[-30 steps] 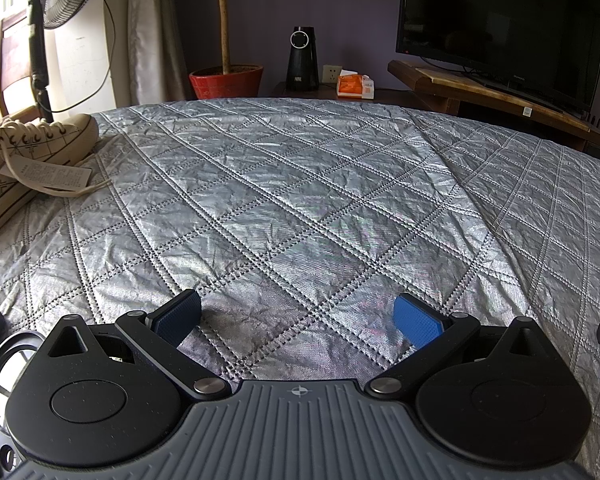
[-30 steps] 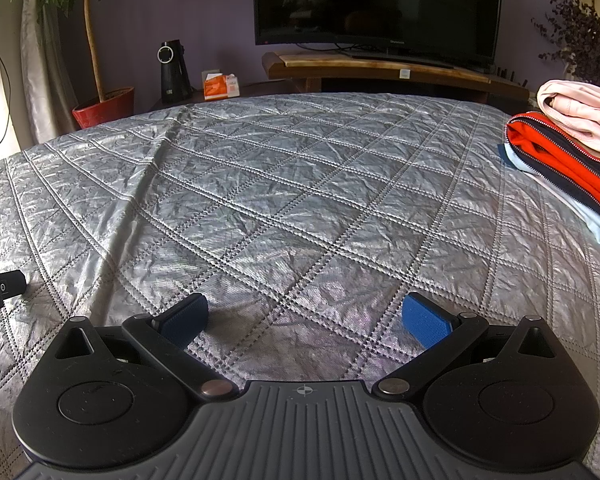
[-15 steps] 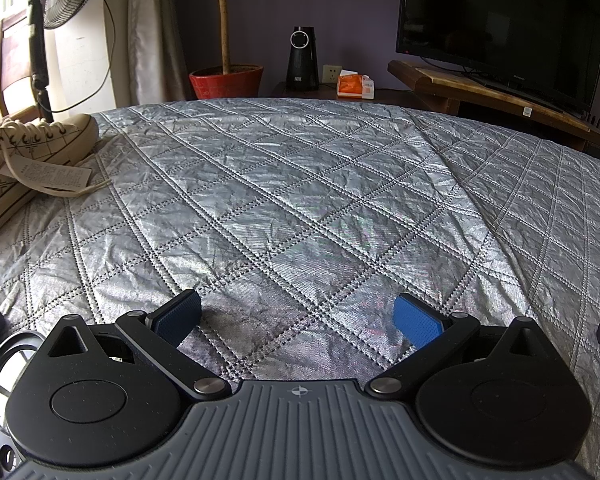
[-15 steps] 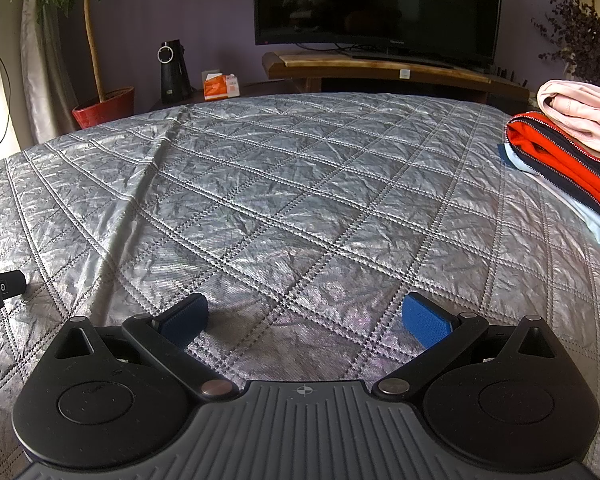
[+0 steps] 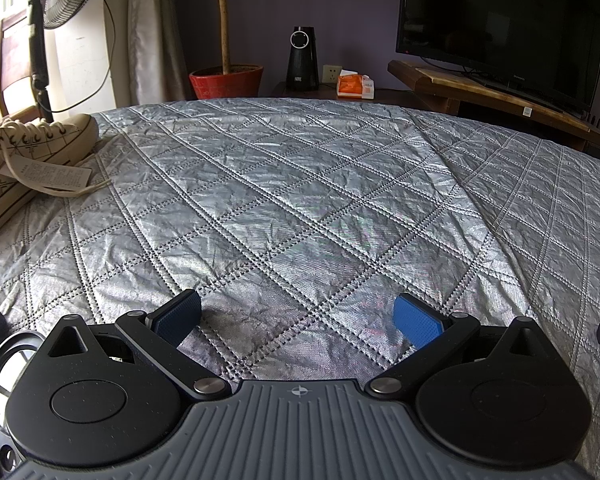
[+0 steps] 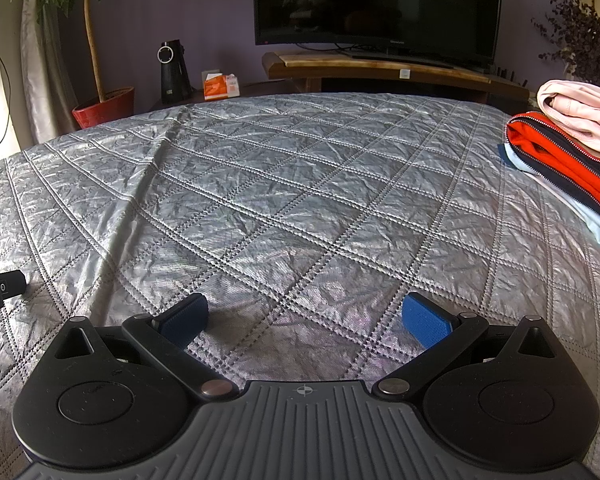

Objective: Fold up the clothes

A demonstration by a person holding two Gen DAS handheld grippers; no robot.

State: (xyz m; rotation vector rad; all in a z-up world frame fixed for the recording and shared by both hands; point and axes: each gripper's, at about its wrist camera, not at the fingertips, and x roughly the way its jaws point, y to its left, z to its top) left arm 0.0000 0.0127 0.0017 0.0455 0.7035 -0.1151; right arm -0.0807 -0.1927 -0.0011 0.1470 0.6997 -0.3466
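A stack of folded clothes (image 6: 564, 152) lies at the right edge of the silver quilted bed cover (image 6: 300, 184): a pink garment on top, an orange and navy zipped one under it, pale blue at the bottom. My right gripper (image 6: 304, 318) rests low over the cover, open, blue pads wide apart with nothing between them. My left gripper (image 5: 298, 316) is also open and empty just above the quilted cover (image 5: 300, 200). The clothes stack does not appear in the left wrist view.
A cream checked sneaker (image 5: 28, 152) with a paper tag lies at the cover's left edge. Beyond the bed stand a fan (image 5: 56, 8), a red plant pot (image 5: 226, 80), a black speaker (image 5: 302, 58), an orange tissue box (image 5: 354, 86) and a TV (image 6: 376, 4) on a wooden stand.
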